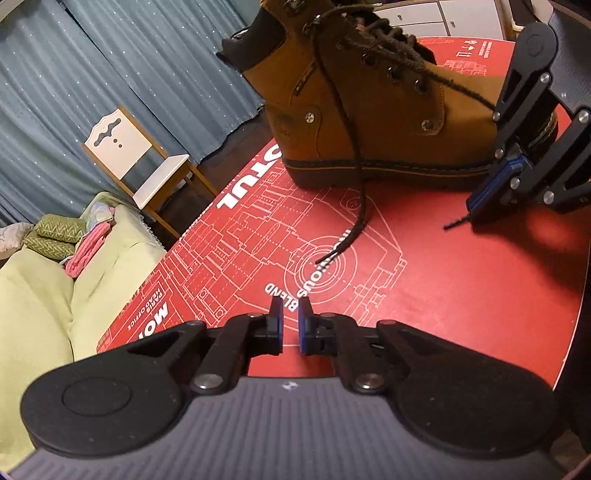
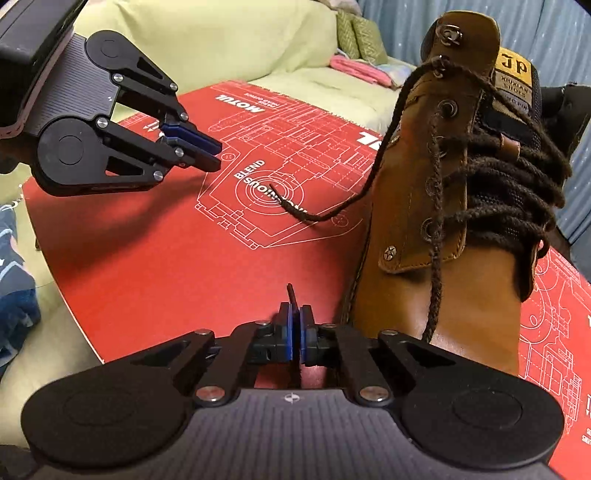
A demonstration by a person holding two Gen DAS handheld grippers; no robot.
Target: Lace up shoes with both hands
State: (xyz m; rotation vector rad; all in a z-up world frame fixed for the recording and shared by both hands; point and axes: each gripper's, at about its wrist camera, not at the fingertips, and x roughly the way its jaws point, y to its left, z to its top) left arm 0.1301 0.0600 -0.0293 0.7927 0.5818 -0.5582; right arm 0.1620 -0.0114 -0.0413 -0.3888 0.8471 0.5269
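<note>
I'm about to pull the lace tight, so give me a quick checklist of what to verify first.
1. Right gripper clamped on a lace end: ok.
2. Left gripper holding the other lace end: not ok; jaws slightly apart, empty, the end lies on the red board.
3. Boot upright on the board: ok.
4. Top eyelet threaded: not ok, empty.
5. Grip firm enough for pulling: cannot tell.

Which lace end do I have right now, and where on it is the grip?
The right gripper is pinching one dark lace just behind its tip. The left gripper holds nothing; the other lace end lies loose on the red board.
</note>
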